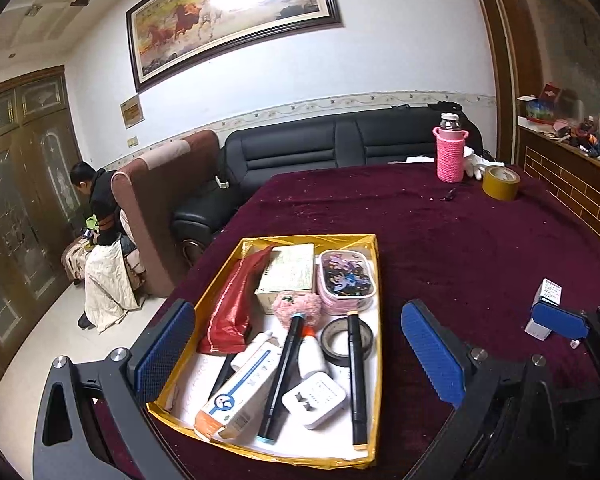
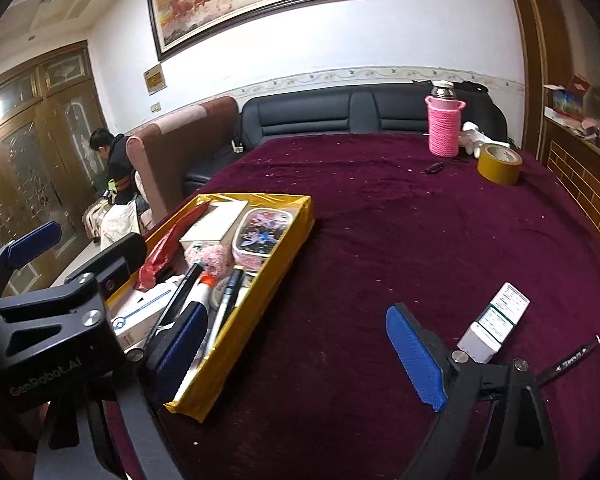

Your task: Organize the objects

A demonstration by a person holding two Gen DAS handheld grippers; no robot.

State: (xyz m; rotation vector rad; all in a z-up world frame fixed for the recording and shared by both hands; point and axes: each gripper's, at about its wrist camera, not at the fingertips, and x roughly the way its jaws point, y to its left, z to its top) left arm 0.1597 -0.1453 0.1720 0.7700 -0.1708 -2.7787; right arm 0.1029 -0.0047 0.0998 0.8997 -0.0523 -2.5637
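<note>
A gold-rimmed tray [image 1: 370, 248] on the maroon tablecloth holds several items: a red pouch [image 1: 232, 304], a white box [image 1: 288, 272], a pink patterned case [image 1: 346, 280], markers, black tape and a white plug. My left gripper [image 1: 300, 356] is open and empty, hovering over the tray's near end. My right gripper [image 2: 296, 356] is open and empty, to the right of the tray [image 2: 296, 224]. A small white box [image 2: 494, 324] and a black pen [image 2: 572, 360] lie on the cloth beside its right finger. The box also shows in the left wrist view [image 1: 546, 308].
A pink-sleeved bottle [image 1: 450, 152], a yellow tape roll [image 1: 500, 182] and white gloves stand at the table's far right. A black sofa [image 1: 332, 140] is behind the table. A person sits at far left. A cluttered wooden shelf is on the right.
</note>
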